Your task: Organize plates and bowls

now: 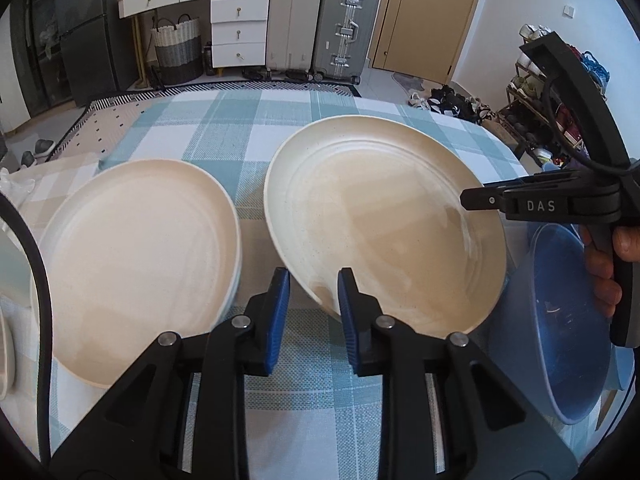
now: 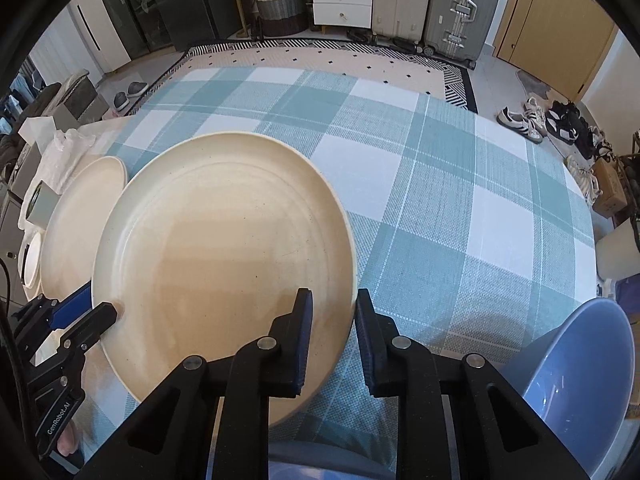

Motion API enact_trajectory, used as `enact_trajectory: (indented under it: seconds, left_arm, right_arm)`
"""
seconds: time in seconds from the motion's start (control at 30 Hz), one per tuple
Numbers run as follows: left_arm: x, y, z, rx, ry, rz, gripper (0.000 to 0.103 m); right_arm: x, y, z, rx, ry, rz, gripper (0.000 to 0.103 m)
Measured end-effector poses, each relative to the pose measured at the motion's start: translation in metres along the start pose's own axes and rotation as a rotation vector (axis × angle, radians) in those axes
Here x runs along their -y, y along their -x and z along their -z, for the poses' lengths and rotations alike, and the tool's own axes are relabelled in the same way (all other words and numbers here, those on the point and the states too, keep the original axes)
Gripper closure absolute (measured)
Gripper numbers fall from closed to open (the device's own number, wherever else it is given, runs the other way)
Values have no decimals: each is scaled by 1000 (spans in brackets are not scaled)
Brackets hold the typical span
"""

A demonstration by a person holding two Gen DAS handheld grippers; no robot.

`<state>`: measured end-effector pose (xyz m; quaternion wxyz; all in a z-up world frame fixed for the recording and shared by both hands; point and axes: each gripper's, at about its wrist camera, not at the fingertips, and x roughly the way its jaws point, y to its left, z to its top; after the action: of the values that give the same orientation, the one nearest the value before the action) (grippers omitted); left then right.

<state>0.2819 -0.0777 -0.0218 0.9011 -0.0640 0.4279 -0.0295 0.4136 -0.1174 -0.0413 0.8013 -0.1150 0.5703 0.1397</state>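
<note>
Tilted plate (image 1: 384,216) between flat plate (image 1: 136,248) — left — and bowl (image 1: 560,320), right

**Far cloth open, near edge crowded**

The upper and right checked cloth (image 2: 460,200) is left bare and passable. The lower left is blocked by the tilted plate (image 2: 224,264), with a second plate (image 2: 76,216) just beside it. The lower right corner is occupied by a blue bowl (image 2: 580,380).

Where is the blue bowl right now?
The blue bowl sits on the checked tablecloth at the lower right of both wrist views, just right of the cream plate gripped by both grippers.
</note>
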Motion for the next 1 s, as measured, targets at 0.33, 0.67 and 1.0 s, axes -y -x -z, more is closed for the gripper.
enact_trajectory:
  seconds: [0.33, 0.67, 1.0]
  left_arm:
    - [-14, 38, -4, 80, 22, -31, 81]
    - [-30, 82, -2, 164, 49, -83, 81]
    - [-51, 116, 6, 220, 65, -115, 81]
  right_arm:
    - [-24, 35, -3, 86, 23, -14, 81]
    - [-54, 70, -3, 164, 54, -39, 81]
    - [-82, 89, 1, 207, 72, -48, 81]
